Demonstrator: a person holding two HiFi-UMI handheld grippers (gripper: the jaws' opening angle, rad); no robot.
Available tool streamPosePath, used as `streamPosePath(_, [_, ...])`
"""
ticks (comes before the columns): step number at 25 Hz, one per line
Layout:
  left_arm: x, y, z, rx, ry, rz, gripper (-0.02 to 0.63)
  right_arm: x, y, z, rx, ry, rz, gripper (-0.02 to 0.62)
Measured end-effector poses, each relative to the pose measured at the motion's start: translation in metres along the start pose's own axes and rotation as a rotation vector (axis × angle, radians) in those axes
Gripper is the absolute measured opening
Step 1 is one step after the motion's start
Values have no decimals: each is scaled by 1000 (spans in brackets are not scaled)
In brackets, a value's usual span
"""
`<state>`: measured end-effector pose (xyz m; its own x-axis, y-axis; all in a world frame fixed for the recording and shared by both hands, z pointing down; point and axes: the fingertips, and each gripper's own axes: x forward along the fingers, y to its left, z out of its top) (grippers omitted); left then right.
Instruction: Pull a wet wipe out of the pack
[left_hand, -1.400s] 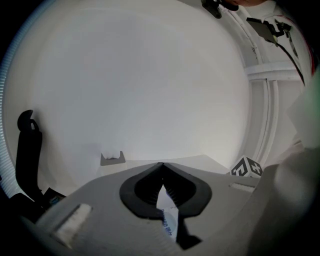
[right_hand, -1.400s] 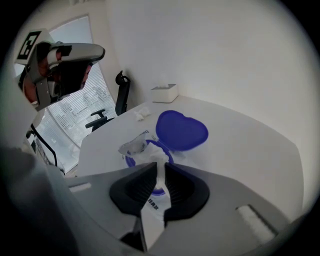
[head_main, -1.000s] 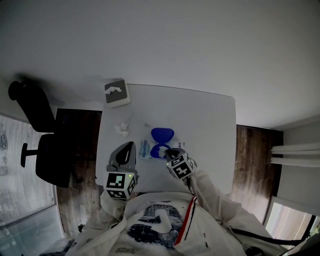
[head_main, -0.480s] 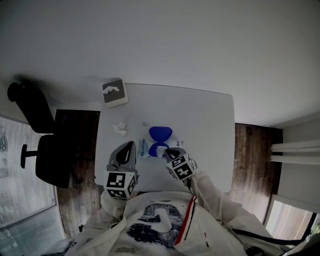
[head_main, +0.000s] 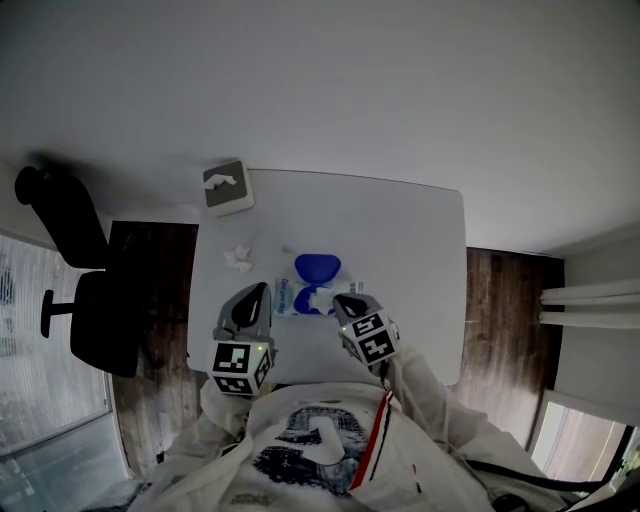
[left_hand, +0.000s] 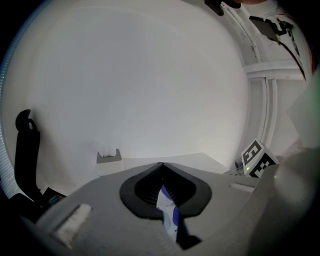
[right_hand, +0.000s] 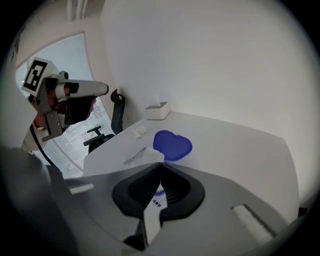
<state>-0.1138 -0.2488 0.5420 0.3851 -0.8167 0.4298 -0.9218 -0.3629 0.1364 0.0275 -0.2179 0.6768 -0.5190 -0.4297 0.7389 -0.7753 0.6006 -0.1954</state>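
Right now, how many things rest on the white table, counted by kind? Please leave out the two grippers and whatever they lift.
Tissue box: 1
Crumpled white wad: 1
Wet wipe pack, blue lid open: 1
Total: 3

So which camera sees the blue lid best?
The right gripper view: the blue lid lies open and whole just past its jaws, which pinch a wet wipe. The head view shows it tiny. The left gripper view catches only a sliver of the pack between its jaws.
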Motion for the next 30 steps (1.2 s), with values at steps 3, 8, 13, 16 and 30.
streamPosePath(3, [2, -6, 0, 4, 0, -5, 5, -9, -6, 6, 11, -28, -11, 11])
streamPosePath(8, [6, -17, 1, 12, 2, -7, 5, -23, -15, 11, 37, -50, -12, 11])
streamPosePath(13, [9, -28, 3, 20, 0, 0, 5, -34, -25, 11, 62, -81, -11, 11])
streamPosePath(16, [10, -37, 5, 28, -3, 6, 5, -44, -33, 13, 68, -105, -14, 11])
streamPosePath(30, [25, -88, 16, 69, -21, 4, 5, -90, -82, 4, 114, -179, -70, 11])
